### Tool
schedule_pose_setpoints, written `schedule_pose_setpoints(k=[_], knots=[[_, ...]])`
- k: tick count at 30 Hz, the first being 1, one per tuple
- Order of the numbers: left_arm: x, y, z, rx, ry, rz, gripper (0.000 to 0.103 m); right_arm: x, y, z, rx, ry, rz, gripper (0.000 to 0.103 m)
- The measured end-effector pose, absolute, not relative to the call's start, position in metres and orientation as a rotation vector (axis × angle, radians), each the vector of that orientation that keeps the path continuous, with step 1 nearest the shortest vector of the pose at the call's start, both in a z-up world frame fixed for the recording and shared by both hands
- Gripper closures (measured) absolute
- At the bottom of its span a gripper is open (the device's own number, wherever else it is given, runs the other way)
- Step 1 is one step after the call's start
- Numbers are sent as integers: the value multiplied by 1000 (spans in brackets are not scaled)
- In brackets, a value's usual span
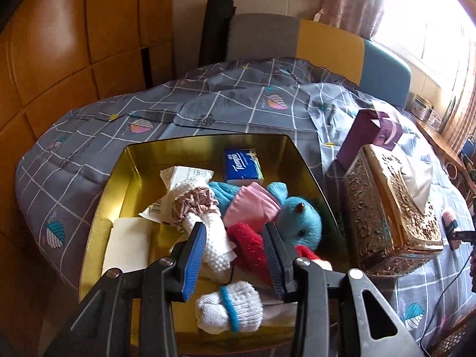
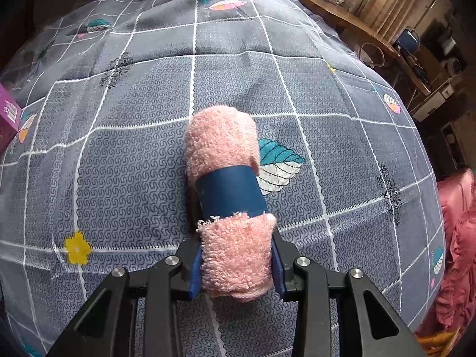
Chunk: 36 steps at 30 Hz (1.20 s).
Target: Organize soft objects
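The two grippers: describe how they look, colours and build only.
The left gripper has black angular linkage arms with round silver pivot bolts and triangular cut-outs. Its fingers are slim black bars faced with bright blue ribbed pads. The right gripper has the same black frame, silver bolts and blue pads. No markings show on either, and no sleeves or hands are visible.

Ornate gold tissue box [image 1: 392,208] on checked bedspread [image 2: 134,163]
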State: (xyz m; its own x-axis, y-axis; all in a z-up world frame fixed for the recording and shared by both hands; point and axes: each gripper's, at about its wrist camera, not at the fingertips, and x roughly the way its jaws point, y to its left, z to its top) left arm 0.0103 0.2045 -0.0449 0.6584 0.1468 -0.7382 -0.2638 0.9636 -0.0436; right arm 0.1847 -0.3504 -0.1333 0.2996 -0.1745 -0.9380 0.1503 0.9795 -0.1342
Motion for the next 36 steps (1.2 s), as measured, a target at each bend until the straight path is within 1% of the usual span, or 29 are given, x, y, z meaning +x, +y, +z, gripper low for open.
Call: schedule_pose_setpoints(k=[18, 21, 28, 31, 36], knots=[[1, 187, -45, -137, 816, 151, 64, 183, -349, -133, -5, 1243, -230, 67], [1, 183, -47, -140, 826, 135, 64, 177, -346, -125, 38, 1206, -210, 67], [0, 178, -49, -132, 829, 115, 64, 173, -317, -113, 53, 1175, -127, 67], [1, 177, -51, -134, 837, 104, 64, 170, -290, -105, 9, 1146, -66, 67], [0, 177, -52, -141, 840, 98, 64, 165, -245, -108, -15, 1179, 78, 67]])
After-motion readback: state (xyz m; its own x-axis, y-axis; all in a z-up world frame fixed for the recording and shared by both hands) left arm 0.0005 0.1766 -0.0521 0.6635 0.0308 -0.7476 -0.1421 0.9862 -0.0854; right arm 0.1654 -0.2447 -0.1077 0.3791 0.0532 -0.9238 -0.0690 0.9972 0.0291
